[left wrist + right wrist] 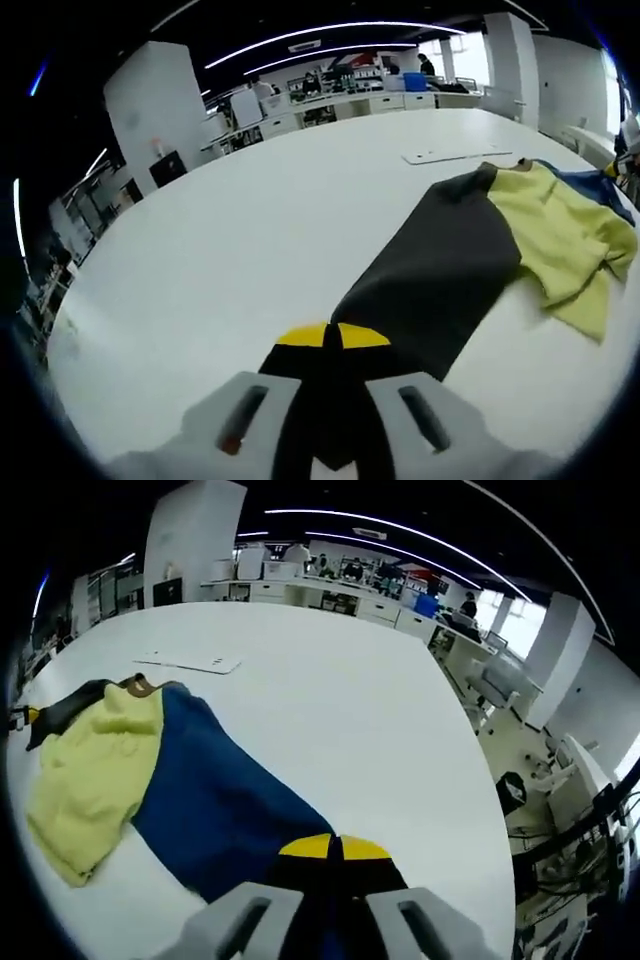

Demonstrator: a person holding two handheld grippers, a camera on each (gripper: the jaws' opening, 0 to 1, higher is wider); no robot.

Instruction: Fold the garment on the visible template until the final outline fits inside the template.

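While the garment [520, 230] lies spread across the white table [250, 250], the left gripper [325, 415] is clamped on its dark grey sleeve [430, 280] and the right gripper [335, 910] is clamped on its blue sleeve [215, 800]. Between the sleeves sits the yellow body [90, 770], bunched. Beyond the garment's collar lies a flat white sheet [190, 662].

light: bright, ceiling strips (some window glow) | focus: sharp centre | edges: strong fisheye bend
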